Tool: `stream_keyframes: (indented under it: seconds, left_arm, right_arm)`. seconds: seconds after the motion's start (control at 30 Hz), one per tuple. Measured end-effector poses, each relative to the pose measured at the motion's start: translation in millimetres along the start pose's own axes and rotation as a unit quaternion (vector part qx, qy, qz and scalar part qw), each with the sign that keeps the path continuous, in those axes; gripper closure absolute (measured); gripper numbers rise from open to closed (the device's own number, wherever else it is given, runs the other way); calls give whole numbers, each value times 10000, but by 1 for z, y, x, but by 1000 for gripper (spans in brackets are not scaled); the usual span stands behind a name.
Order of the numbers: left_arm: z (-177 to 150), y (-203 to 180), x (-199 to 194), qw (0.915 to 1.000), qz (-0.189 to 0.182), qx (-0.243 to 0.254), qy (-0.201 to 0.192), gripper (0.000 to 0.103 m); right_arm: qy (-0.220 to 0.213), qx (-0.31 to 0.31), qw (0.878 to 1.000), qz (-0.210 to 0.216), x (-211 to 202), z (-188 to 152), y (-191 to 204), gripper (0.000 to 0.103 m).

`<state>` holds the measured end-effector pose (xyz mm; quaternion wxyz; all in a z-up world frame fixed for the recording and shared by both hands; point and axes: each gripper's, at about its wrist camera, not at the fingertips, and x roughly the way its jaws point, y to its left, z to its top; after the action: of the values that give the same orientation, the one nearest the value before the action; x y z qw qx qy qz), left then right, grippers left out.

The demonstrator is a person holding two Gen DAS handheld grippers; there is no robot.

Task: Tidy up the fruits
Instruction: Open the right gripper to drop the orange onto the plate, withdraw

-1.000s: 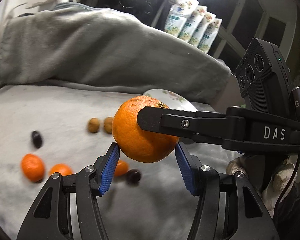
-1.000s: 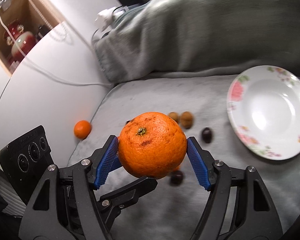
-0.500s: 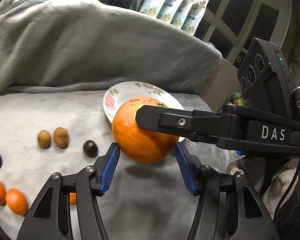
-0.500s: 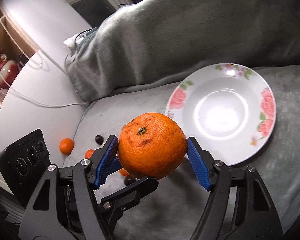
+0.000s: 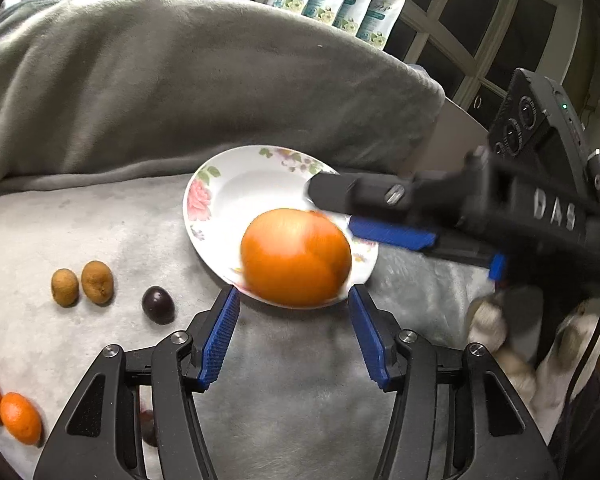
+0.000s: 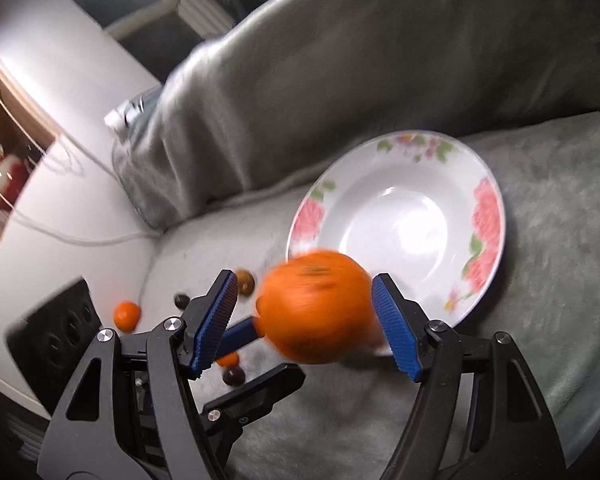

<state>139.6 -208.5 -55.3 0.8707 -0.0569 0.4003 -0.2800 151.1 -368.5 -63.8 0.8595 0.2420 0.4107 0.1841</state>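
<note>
A: Largest first. Grey blanket (image 5: 180, 92) heaped at the back, flat grey surface in front of it; can't tell what lies underneath.

B: Next, floral plate (image 6: 488, 216) on the flat part, bowl bare in the right wrist view.

A: The orange (image 5: 296, 256), blurred in both views. Left wrist view puts it over the plate's near rim. Can't tell whether it touches the plate.

B: Left claw (image 5: 294, 338): blue pads spread wide, orange beyond the tips, gap on each side, nothing gripped.

A: Right claw (image 6: 304, 324): also spread wide. Orange sits between the pads; clear gap on the left pad, right pad very close, contact uncertain. No firm hold visible.

B: In the left view the right claw reaches in from the right, its fingers (image 5: 392, 236) just beside the orange.

A: Small items, left of plate: two brown fruits (image 5: 82, 286) side by side, a dark plum (image 5: 158, 304) near them, two small tangerines (image 5: 20, 422) at the lower left edge.
</note>
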Motion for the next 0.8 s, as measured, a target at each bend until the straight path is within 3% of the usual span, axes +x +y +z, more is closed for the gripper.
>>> stream_keyframes:
  seconds: [0.27,0.8]
  left_arm:
    - [-4,2,-2,10000,74,14,-22,48]
    - [-5,9,-21,9995,233,-1,-201,45]
  right_arm:
    - [-370,-77,9991,-185,-24,11,4,29]
    - [-548,-405,9965,-486,-32,2,16,18]
